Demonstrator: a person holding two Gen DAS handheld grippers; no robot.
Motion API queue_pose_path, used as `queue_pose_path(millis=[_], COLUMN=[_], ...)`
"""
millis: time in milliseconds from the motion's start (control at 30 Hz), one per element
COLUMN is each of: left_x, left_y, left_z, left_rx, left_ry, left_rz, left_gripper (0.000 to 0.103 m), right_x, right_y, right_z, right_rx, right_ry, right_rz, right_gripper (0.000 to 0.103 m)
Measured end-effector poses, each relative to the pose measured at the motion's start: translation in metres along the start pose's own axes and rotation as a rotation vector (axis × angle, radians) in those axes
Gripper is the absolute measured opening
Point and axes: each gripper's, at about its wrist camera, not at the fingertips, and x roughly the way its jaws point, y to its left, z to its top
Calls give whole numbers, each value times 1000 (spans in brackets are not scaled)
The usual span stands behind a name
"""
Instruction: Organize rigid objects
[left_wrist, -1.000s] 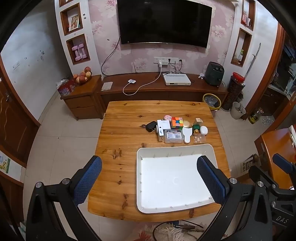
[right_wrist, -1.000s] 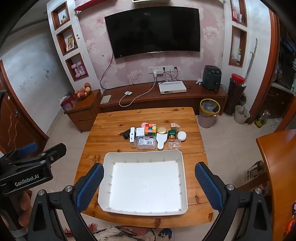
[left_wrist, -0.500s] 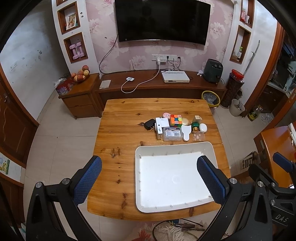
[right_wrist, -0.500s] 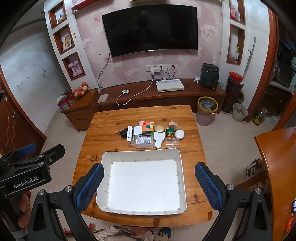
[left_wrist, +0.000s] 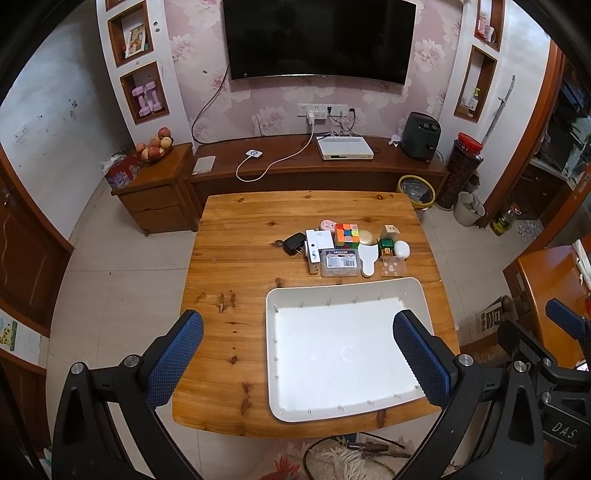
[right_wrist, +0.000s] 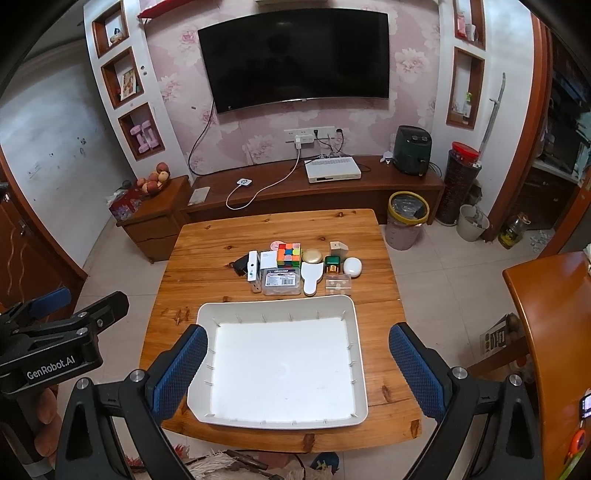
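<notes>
Both claws hang released and empty above the desk's near edge: the left claw (left_wrist: 297, 350) and the right claw (right_wrist: 297, 356). Below them a white tray (right_wrist: 360, 369) sits empty. Just beyond its far rim, small items cluster mid-desk, among them a Rubik's cube (right_wrist: 289, 254).

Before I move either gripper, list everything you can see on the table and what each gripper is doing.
Table: 1, wooden, centre of the room.
Tray: 1, white, empty, near edge of table.
Puzzle cube: 1, multicoloured, behind the tray.
Clear box: 1, labelled, just beyond the tray.
Black plug: 1, left end of the cluster.
White oval case: 1, right end of the cluster.
Left gripper: fingers open, empty, above the tray.
Right gripper: fingers open, empty, above the tray.
</notes>
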Motion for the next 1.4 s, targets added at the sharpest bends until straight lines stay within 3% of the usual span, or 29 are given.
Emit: queue_pose_path(millis=[500,1400], left_x=[2,24], left_y=[2,19], left_z=[0,28], left_rx=[15,79], left_ry=[9,26], left_rz=[-15,-92], left_gripper=[102,102], right_x=[0,12], right_y=[-1,17], right_z=[-1,9], right_rx=[2,51], right_ry=[1,18], right_rz=[-2,-84], right_gripper=[99,99])
